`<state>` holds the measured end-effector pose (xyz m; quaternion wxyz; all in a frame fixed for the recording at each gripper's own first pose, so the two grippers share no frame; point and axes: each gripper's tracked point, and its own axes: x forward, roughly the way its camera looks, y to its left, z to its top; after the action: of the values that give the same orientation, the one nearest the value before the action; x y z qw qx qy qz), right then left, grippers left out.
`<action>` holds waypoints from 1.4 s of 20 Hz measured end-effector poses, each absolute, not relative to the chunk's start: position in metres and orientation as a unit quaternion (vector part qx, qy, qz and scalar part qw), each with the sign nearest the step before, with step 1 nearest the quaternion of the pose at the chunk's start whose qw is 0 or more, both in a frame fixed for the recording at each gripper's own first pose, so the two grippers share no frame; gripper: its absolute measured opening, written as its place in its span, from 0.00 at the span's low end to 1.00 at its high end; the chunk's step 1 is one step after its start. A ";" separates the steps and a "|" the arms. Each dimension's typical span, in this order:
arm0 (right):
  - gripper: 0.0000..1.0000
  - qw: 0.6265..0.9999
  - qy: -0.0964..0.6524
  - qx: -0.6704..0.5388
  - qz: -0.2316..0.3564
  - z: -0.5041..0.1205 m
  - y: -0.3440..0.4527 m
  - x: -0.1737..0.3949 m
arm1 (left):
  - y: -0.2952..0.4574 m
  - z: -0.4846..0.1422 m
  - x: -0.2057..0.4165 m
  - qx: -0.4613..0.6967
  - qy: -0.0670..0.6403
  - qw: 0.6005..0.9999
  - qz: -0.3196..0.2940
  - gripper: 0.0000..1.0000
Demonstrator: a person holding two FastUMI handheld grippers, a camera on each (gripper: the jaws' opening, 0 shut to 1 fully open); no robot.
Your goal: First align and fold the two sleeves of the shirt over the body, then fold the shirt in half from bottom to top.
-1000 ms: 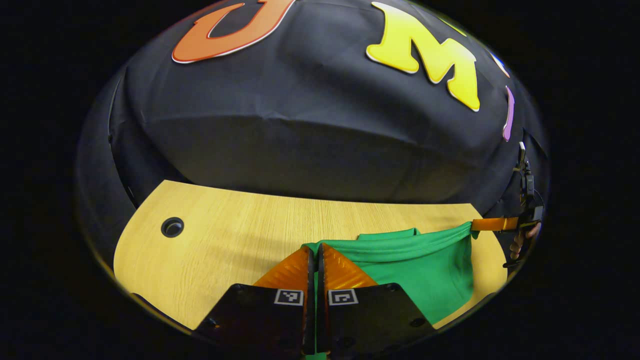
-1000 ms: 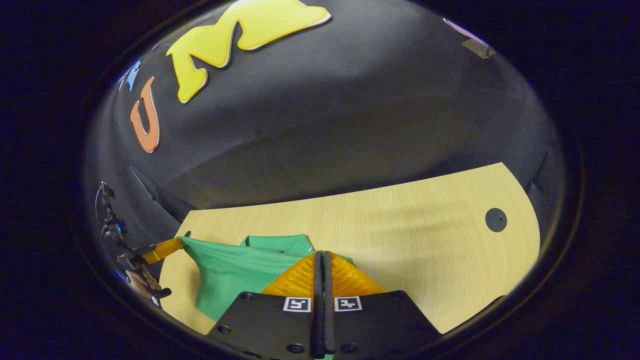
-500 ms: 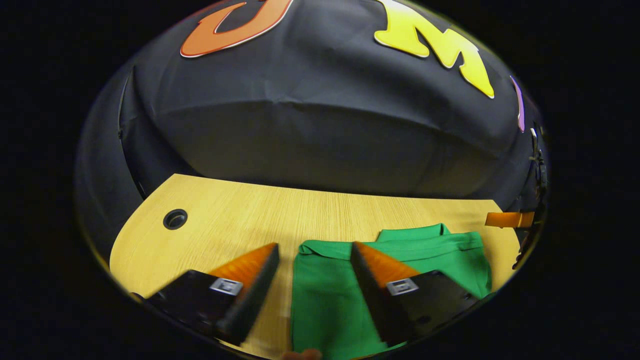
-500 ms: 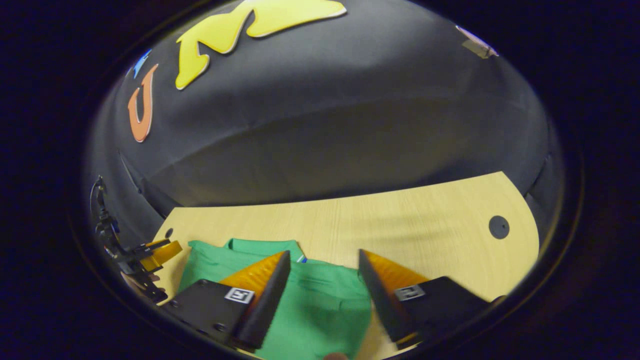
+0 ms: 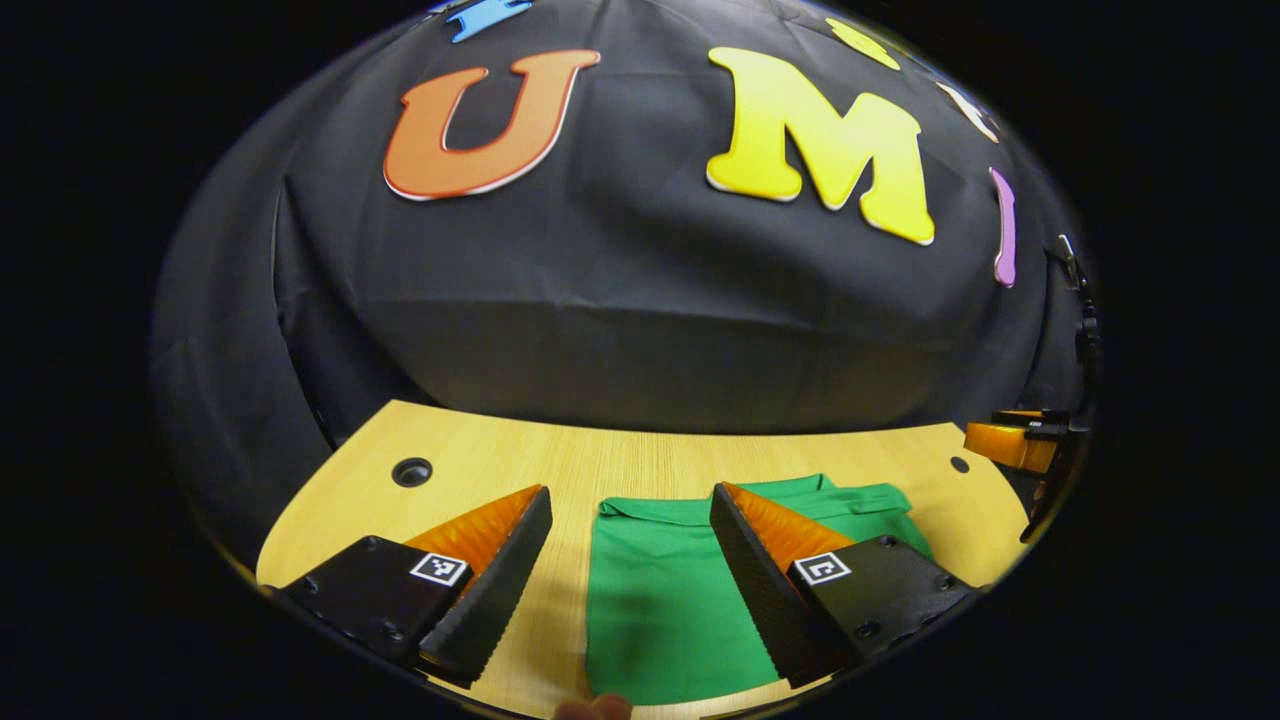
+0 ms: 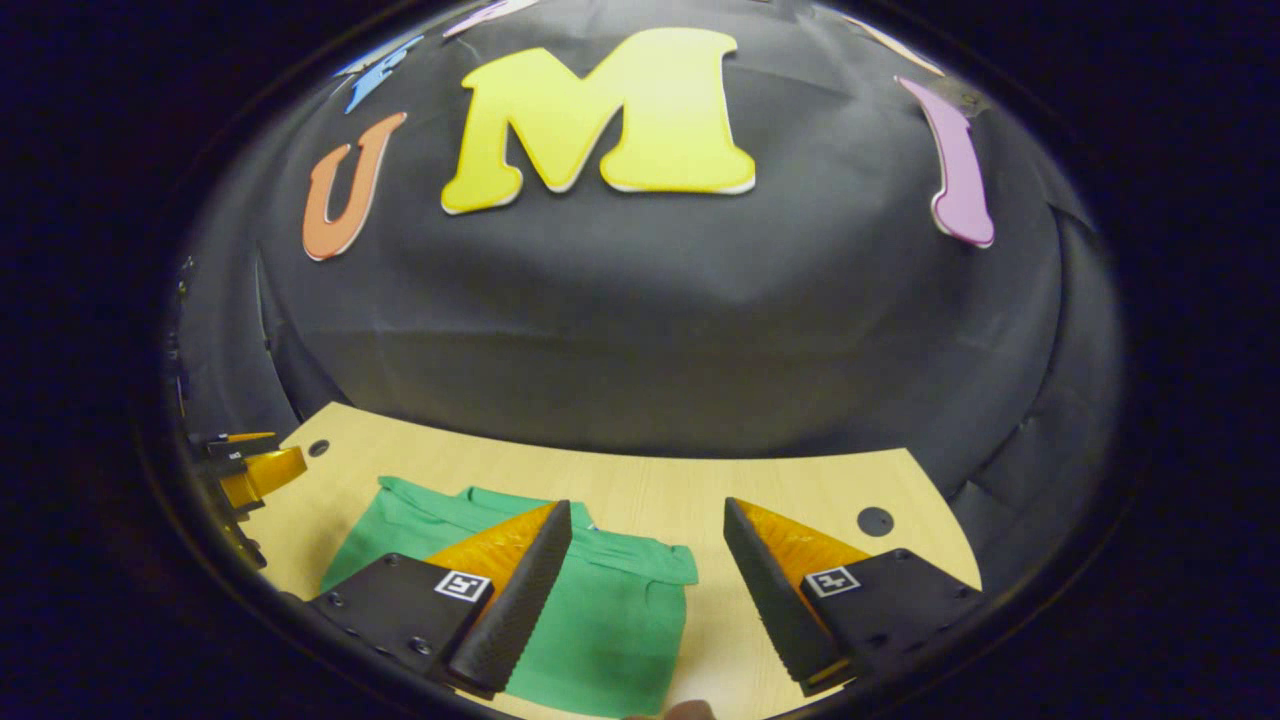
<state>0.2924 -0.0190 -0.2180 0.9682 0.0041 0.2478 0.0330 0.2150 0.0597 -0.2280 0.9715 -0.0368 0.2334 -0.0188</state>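
Observation:
A green shirt (image 5: 660,590) lies folded flat on the wooden table (image 5: 640,460), collar towards the wall. My left gripper (image 5: 630,500) hovers open above it, its fingers spread either side of the shirt's left part. In the right gripper view the green shirt (image 6: 610,620) sits at the lower left, and my right gripper (image 6: 648,512) is open over its right edge with nothing between the fingers. The right gripper (image 5: 1015,443) shows at the far right of the left gripper view; the left gripper (image 6: 255,470) shows at the far left of the right gripper view.
The table (image 6: 760,490) has a round cable hole near each end (image 5: 411,471) (image 6: 875,521). The black cloth wall rises just behind the table's far edge. Bare wood lies to the left and right of the shirt. A fingertip (image 5: 595,708) peeks in at the bottom edge.
Both grippers were shut on the shirt's edge a second ago; they opened, let the cloth drop flat, and have since drawn up and back from the shirt.

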 end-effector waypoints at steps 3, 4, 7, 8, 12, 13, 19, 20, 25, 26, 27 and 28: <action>0.98 0.977 0.213 0.005 0.026 -0.176 -0.007 0.262 | 0.064 -0.170 0.189 -0.019 0.195 0.980 -0.022 1.00; 0.93 0.979 0.204 0.011 0.021 -0.162 -0.003 0.249 | 0.064 -0.152 0.181 -0.009 0.180 0.983 -0.019 1.00; 0.98 0.986 0.167 0.021 0.016 -0.119 0.009 0.211 | 0.056 -0.099 0.147 0.001 0.143 0.989 -0.025 1.00; 0.98 0.988 0.150 0.017 0.014 -0.104 0.009 0.199 | 0.054 -0.084 0.134 0.004 0.132 0.991 -0.028 1.00; 0.97 0.997 0.075 0.010 0.012 -0.033 0.012 0.154 | 0.033 -0.038 0.091 -0.001 0.096 0.995 -0.038 1.00; 0.97 0.998 0.055 0.012 0.007 -0.018 0.012 0.145 | 0.026 -0.035 0.084 -0.005 0.088 0.995 -0.039 1.00; 0.92 1.000 -0.012 0.018 -0.015 0.027 0.015 0.091 | 0.009 0.018 0.044 0.007 0.036 0.998 -0.045 1.00; 0.92 1.000 -0.015 0.018 -0.020 0.031 0.016 0.086 | 0.005 0.024 0.037 0.007 0.028 0.998 -0.050 1.00; 0.92 0.999 -0.043 0.026 -0.021 0.046 0.012 0.048 | -0.018 0.038 0.009 0.004 0.013 0.998 -0.068 1.00; 0.92 0.998 -0.047 0.026 -0.022 0.047 0.011 0.044 | -0.021 0.041 0.005 0.005 0.009 0.998 -0.070 1.00; 0.92 0.998 -0.048 0.029 -0.021 0.046 0.014 0.040 | -0.022 0.041 0.002 0.007 0.007 0.997 -0.072 1.00; 0.93 0.998 -0.046 0.029 -0.015 0.044 0.017 0.038 | -0.026 0.041 -0.003 0.010 0.005 0.997 -0.076 0.94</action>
<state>0.0383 0.0174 0.0443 0.9984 0.0293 -0.0465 -0.0149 -0.0026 -0.0257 0.0415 0.9970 0.0104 0.0048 -0.0761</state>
